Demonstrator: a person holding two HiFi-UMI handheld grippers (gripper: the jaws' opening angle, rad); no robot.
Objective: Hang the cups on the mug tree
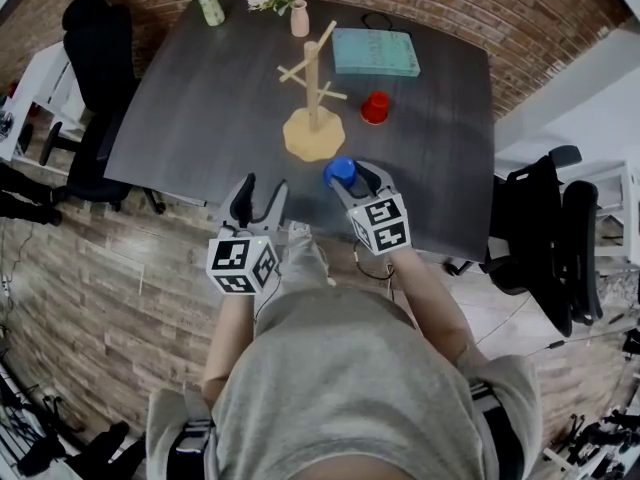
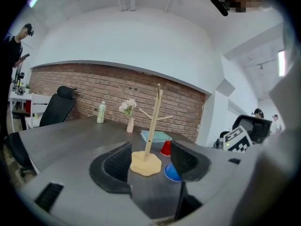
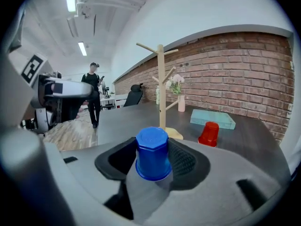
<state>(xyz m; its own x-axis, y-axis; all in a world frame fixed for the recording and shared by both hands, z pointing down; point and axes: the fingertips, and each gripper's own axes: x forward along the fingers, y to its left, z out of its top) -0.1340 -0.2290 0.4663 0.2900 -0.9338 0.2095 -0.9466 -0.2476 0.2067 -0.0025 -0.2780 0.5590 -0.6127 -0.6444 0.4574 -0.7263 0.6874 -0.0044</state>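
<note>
A wooden mug tree (image 1: 313,118) stands mid-table with bare pegs. An upside-down blue cup (image 1: 339,171) rests on the dark table (image 1: 200,118) near its front edge, just right of the tree's base. My right gripper (image 1: 352,178) is shut on it; in the right gripper view the blue cup (image 3: 152,153) fills the space between the two pads, with the mug tree (image 3: 162,86) beyond. A red cup (image 1: 375,107), also upside down, stands right of the tree. My left gripper (image 1: 263,188) hovers at the table's front edge, open and holding nothing, and faces the mug tree (image 2: 153,126).
A teal book (image 1: 375,52) lies at the back right. A pink vase with flowers (image 1: 299,16) and a green bottle (image 1: 209,2) stand at the back. Black office chairs are at the left (image 1: 95,58) and right (image 1: 545,238) of the table.
</note>
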